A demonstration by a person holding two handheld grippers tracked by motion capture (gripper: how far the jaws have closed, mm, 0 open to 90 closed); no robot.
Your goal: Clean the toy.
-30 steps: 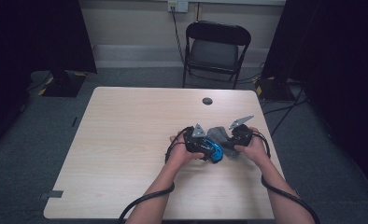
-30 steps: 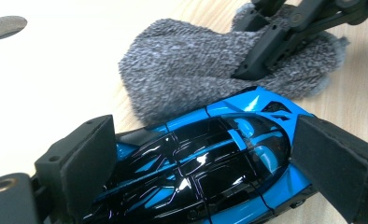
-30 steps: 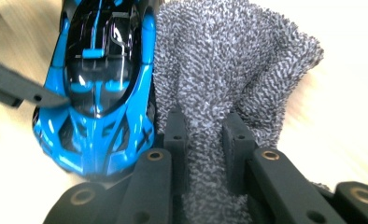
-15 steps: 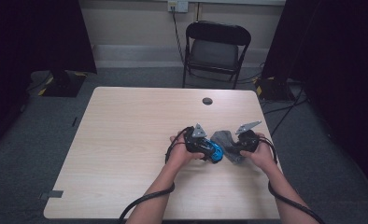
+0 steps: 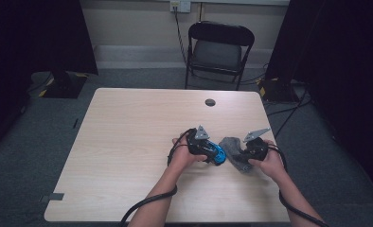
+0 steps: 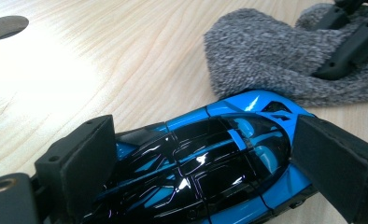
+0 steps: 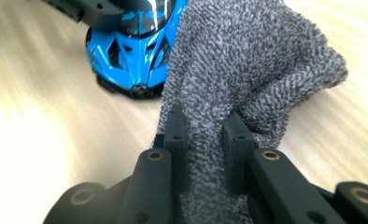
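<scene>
Inspector: The left hand-held gripper (image 6: 205, 172) was clamped across the flanks of the blue toy car (image 6: 210, 158), which sat on the tabletop (image 5: 128, 142); the right hand-held gripper (image 7: 204, 140) was pinched shut on the grey cloth (image 7: 247, 70), which touched the car's nose.

Clerk: Handling?

Inspector: The car looked rigid, glossy, likely slippery; the side grip appeared soundest; the cloth seemed soft and light, any fold would serve. The right edge lay near; open room lay left and beyond, toward the grommet hole (image 5: 210, 102).
</scene>
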